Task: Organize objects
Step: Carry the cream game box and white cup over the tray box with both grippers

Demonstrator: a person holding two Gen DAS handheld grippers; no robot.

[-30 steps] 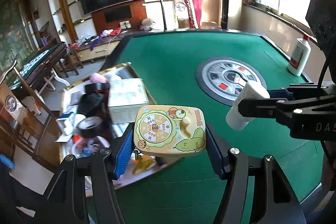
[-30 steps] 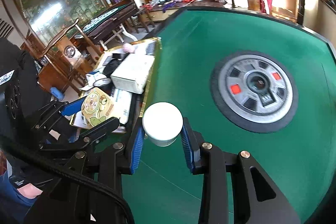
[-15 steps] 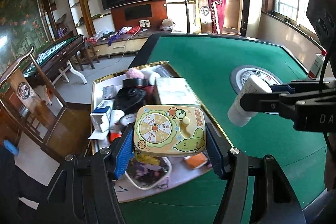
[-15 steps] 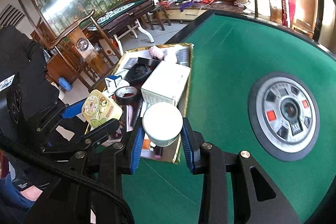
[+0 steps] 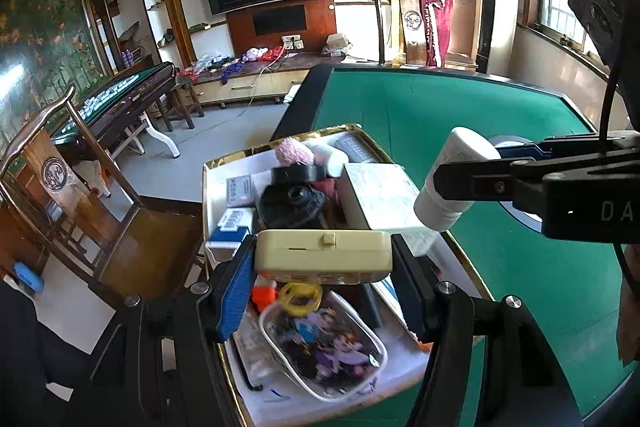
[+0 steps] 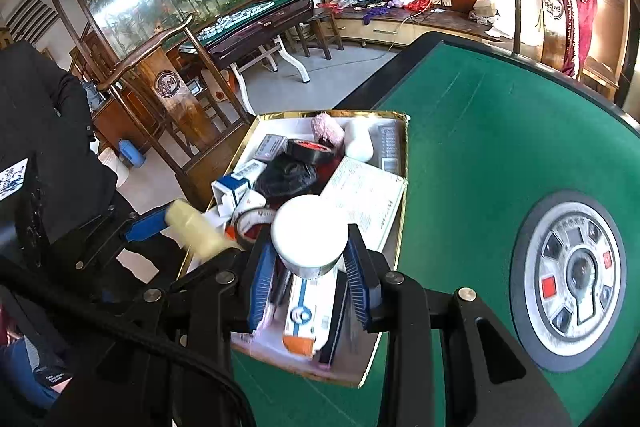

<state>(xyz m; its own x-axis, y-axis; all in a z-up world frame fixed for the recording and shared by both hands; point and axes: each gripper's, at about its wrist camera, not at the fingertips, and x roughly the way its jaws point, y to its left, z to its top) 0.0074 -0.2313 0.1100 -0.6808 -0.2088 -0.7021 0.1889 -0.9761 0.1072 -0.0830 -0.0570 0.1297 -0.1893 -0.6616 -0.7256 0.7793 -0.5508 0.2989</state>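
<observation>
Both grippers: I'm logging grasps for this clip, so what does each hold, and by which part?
Left gripper clamps the cream toy case by its two short ends. Right gripper pinches the white tube across its sides near the cap end.

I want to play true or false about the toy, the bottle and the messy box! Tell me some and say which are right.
1. The left tool holds a cream toy case. True.
2. The right tool is empty. False: it grips a white bottle.
3. The gold-edged box sits on the green table. True.
4. The box holds only one thing. False: it is full of things, such as a roll of black tape and a white carton.
</observation>
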